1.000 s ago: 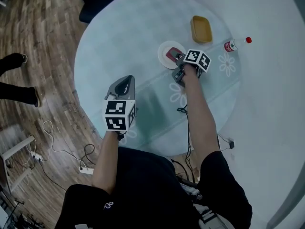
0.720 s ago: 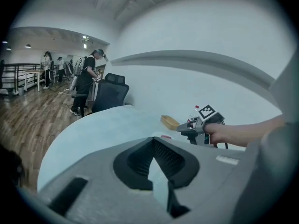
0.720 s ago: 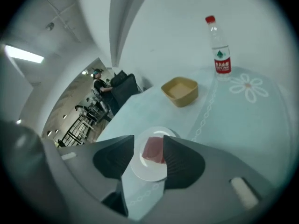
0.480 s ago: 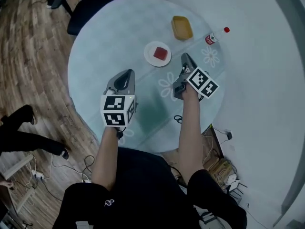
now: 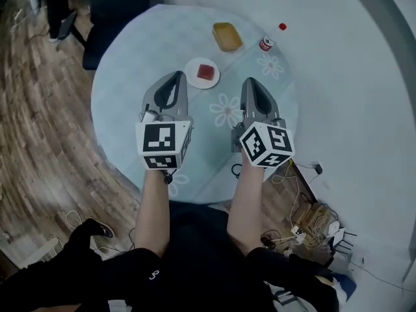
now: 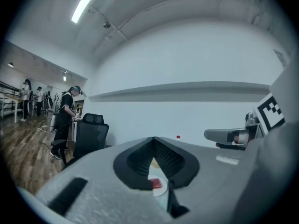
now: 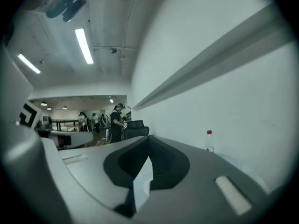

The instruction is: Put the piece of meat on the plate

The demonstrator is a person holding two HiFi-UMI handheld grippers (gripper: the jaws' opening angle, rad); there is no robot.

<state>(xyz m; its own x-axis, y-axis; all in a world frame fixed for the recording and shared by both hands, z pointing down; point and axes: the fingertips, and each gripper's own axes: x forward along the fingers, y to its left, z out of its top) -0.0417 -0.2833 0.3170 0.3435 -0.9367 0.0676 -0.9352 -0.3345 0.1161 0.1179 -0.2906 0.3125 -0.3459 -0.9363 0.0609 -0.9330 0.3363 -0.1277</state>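
A red piece of meat (image 5: 205, 71) lies on the small white plate (image 5: 194, 78) on the round table; between the left jaws the left gripper view also catches the meat (image 6: 157, 184) and the plate (image 6: 161, 193). Both grippers are held high above the table, pointing level toward the far wall. My left gripper (image 5: 175, 75) is shut with nothing in it, its tips meeting (image 6: 153, 139). Beside it my right gripper (image 5: 251, 81) is shut and empty too (image 7: 148, 138). Neither touches the plate.
A yellow dish (image 5: 227, 36) and a red-capped bottle (image 5: 268, 42) sit beyond the plate, and the right gripper view shows the bottle (image 7: 209, 141) as well. A black chair (image 5: 107, 5) stands at the table's far left. People stand in the room behind (image 6: 63, 120). Cables lie on the floor (image 5: 312, 220).
My right gripper drew back from the plate, shut its jaws and rose, leaving the meat on the plate. The left gripper rose as well.
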